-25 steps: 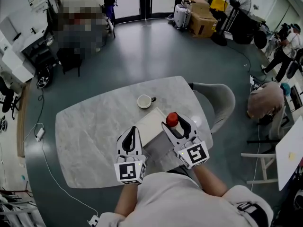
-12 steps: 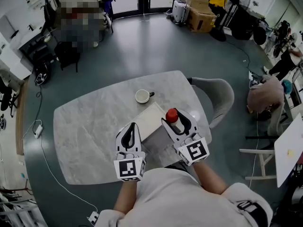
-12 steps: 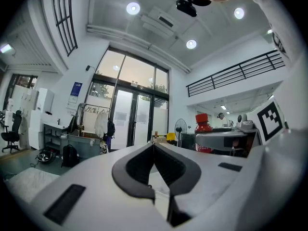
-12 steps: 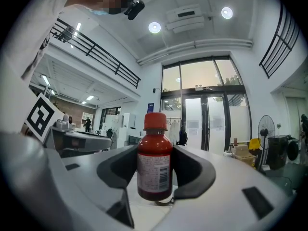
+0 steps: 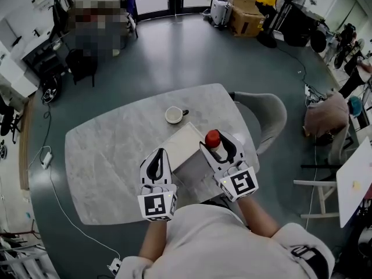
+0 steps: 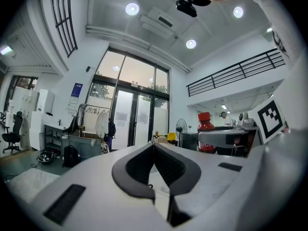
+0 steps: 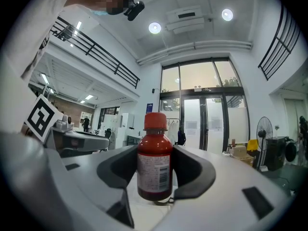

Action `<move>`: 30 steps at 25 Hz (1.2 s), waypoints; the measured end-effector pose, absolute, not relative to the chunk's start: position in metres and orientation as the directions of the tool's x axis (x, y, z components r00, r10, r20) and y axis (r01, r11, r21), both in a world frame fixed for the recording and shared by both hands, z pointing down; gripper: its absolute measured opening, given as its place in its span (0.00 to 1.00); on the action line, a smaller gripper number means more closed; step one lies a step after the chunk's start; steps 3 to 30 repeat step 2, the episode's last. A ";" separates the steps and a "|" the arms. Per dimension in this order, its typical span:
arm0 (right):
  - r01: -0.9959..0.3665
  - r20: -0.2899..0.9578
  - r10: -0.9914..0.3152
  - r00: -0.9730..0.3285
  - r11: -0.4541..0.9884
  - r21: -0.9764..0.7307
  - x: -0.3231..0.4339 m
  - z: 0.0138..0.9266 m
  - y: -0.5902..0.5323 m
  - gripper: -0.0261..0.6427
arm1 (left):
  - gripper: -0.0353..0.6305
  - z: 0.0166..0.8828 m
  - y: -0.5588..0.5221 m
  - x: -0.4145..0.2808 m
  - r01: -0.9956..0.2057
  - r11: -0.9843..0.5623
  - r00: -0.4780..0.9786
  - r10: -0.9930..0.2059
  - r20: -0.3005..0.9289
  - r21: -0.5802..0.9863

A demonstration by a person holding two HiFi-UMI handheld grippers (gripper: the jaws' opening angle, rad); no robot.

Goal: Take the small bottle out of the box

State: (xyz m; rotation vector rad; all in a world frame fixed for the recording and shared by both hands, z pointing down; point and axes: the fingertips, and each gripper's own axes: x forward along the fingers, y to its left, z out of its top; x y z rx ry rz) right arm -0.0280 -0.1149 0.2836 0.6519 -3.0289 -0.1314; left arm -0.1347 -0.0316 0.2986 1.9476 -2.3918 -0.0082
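While upright, cap (image 7: 155, 121) skyward: small bottle (image 7: 155, 165) tight between right gripper (image 7: 155, 150) jaws; left gripper (image 6: 154, 145) jaws together.

The head view looks steeply down from above the person onto the table (image 5: 99, 156), with the left gripper (image 5: 159, 153) and right gripper (image 5: 215, 145) close beneath. Each gripper view sits low behind its own jaws, tilted up toward the glass doors (image 6: 137, 124) and ceiling. Both share those doors, seemingly the same fan (image 6: 181, 127), and the small bottle (image 6: 205, 130).
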 end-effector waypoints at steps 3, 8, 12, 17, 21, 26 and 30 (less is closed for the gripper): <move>-0.406 0.020 -0.409 -0.912 0.909 0.090 -0.027 0.283 -0.114 0.39 | 0.09 0.298 -0.031 -0.134 -0.978 0.204 -0.202 -0.979 0.039 0.041; -0.406 0.020 -0.409 -0.912 0.909 0.090 -0.027 0.283 -0.114 0.39 | 0.09 0.298 -0.031 -0.134 -0.978 0.204 -0.202 -0.979 0.039 0.041; -0.406 0.020 -0.409 -0.912 0.909 0.090 -0.027 0.283 -0.114 0.39 | 0.09 0.298 -0.031 -0.134 -0.978 0.204 -0.202 -0.979 0.039 0.041; -0.406 0.020 -0.409 -0.912 0.909 0.090 -0.027 0.283 -0.114 0.39 | 0.09 0.298 -0.031 -0.134 -0.978 0.204 -0.202 -0.979 0.039 0.041; -0.406 0.020 -0.409 -0.912 0.909 0.090 -0.027 0.283 -0.114 0.39 | 0.09 0.298 -0.031 -0.134 -0.978 0.204 -0.202 -0.979 0.039 0.041; -0.406 0.020 -0.409 -0.912 0.909 0.090 -0.027 0.283 -0.114 0.39 | 0.09 0.298 -0.031 -0.134 -0.978 0.204 -0.202 -0.979 0.039 0.041; -0.406 0.020 -0.409 -0.912 0.909 0.090 -0.027 0.283 -0.114 0.39 | 0.09 0.298 -0.031 -0.134 -0.978 0.204 -0.202 -0.979 0.039 0.041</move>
